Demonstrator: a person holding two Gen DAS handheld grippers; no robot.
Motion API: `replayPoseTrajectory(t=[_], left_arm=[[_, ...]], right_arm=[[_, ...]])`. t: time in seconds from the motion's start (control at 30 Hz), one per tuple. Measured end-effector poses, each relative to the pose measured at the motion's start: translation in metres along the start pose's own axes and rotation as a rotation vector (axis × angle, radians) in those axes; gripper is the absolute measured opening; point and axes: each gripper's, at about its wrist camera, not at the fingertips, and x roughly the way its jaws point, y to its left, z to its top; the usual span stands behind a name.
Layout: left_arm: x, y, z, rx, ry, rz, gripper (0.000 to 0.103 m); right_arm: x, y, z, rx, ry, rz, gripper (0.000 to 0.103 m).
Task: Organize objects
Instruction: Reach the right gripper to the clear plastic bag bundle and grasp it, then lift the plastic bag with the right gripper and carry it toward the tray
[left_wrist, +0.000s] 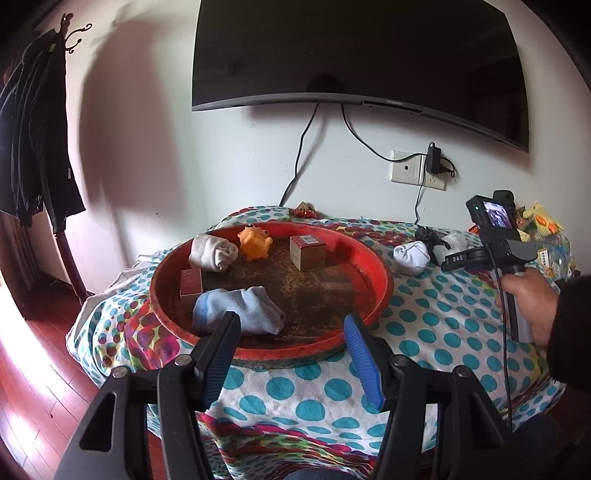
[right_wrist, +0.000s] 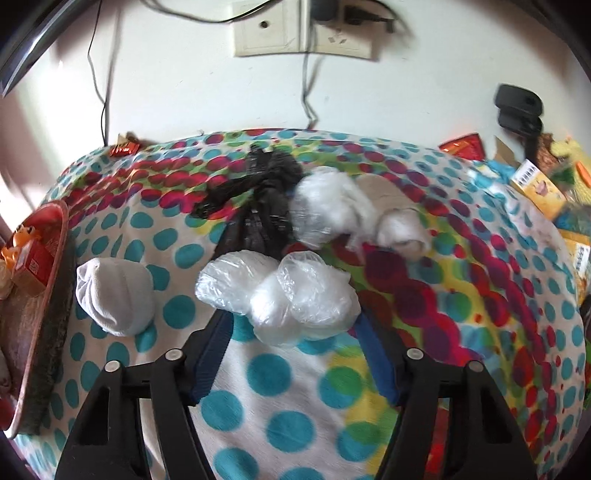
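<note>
Jaws, right gripper (right_wrist: 291, 317): narrowed around a crumpled clear plastic bundle (right_wrist: 277, 295), which sits between the blue pads (right_wrist: 212, 350); whether they already press it cannot be told from the blurred view. Jaws, left gripper (left_wrist: 291, 325): moderately apart, nothing between them, hovering at the near rim of the red tray (left_wrist: 380, 273).

Bundle: on the spotted cloth (right_wrist: 266, 373), right of the tray. Just left, a rolled white sock (right_wrist: 116, 295); just beyond, a black bag (right_wrist: 266, 192), a second plastic wad (right_wrist: 325, 206) and a small white roll (right_wrist: 404, 230).

Tray contents: blue sock (left_wrist: 240, 306) nearest, grey sock (left_wrist: 212, 253), orange toy (left_wrist: 255, 242), two small boxes (left_wrist: 308, 253).

Step, judged: picking loose items off the cloth. Next calls for a firm pinch on slippery, springy film, then a lift and carry left to the tray.
</note>
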Motion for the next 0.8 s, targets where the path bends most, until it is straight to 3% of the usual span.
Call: replayPoseTrajectory(t=[0.03,0.4,0.8], left_arm=[[0.002,0.000,0.000,-0.002,0.010,-0.007,0.060],[0.008,0.000,-0.003,-0.021,0.049,-0.014,0.060],[0.012,-0.004,-0.007,-0.020,0.096,-0.007,0.060]], right_arm=[[0.003,0.003,0.001,-0.003,0.006,0.016,0.050],[-0.027,-0.013,-0.001,-0.023,-0.053,0.023,0.044],[-0.081,-0.083,-0.001,0.035,-0.112,-0.144,0.044]])
